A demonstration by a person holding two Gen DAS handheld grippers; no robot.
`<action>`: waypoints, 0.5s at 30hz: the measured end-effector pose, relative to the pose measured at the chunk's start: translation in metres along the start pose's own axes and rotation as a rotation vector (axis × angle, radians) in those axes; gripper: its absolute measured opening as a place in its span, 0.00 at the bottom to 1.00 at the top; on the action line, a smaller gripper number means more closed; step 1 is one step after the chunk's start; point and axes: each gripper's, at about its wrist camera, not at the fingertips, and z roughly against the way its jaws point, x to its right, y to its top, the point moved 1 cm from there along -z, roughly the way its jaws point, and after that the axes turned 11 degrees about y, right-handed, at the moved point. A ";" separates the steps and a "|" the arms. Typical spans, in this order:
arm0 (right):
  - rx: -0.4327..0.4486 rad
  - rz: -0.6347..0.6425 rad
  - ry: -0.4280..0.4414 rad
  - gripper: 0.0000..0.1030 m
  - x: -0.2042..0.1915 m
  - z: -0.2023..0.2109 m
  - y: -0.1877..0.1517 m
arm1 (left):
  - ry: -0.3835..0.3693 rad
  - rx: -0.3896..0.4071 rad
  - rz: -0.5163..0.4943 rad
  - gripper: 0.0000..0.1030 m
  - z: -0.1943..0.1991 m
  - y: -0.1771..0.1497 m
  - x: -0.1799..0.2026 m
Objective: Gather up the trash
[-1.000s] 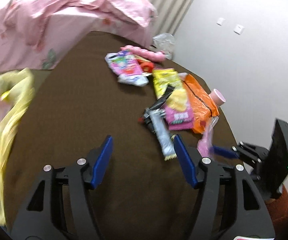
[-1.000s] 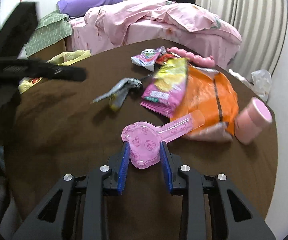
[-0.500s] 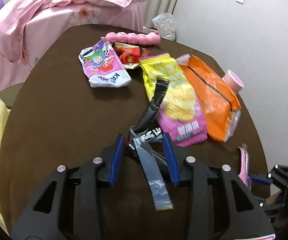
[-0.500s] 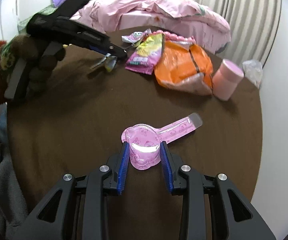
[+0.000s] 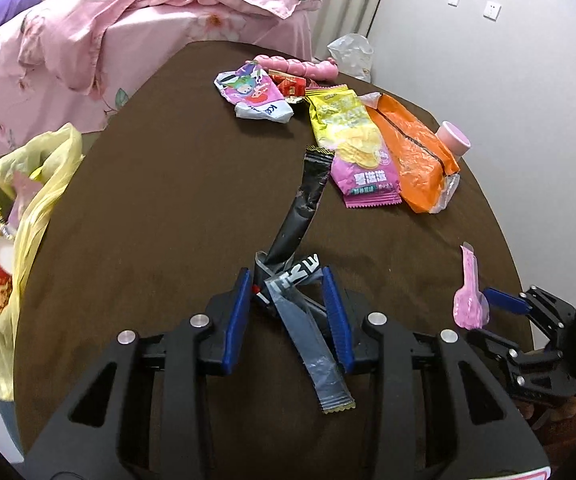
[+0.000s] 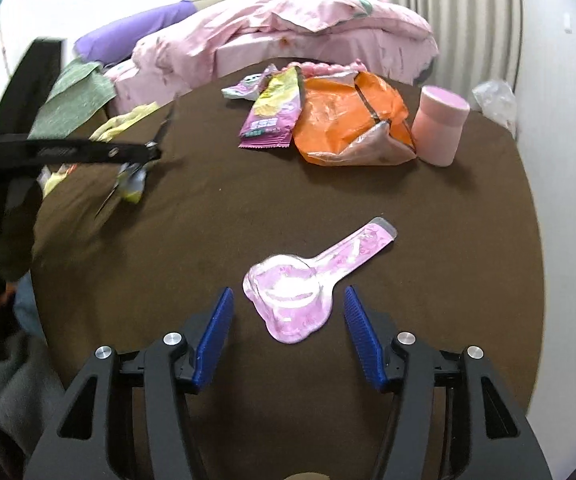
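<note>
My left hand-held gripper is clamped on crumpled black wrappers; light, limp, best pinched mid-bundle. My right hand-held gripper has just opened, jaws apart around the pink blister near the table front edge; stiff, slippery.

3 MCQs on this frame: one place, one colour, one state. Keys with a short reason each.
1. Where does the pink cup stand?
A. beside the orange bag
B. inside the yellow bag
C. on the bed

2. What colour are the pads on the gripper fingers?
A. red
B. blue
C. green

3. How does the right gripper stand to the pink spoon-shaped packet?
A. shut on it
B. open, packet lying free between the fingers
C. holding it above the table

Key: 1 A, the cup stands upright right next to the orange bag on the table. 2 B, both pads show blue. 3 B, gaps show on both sides; the jaws have just been opening.
</note>
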 end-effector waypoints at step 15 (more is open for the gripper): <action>0.043 0.095 -0.020 0.42 -0.029 0.009 0.024 | 0.023 0.044 0.094 0.34 0.032 -0.013 -0.033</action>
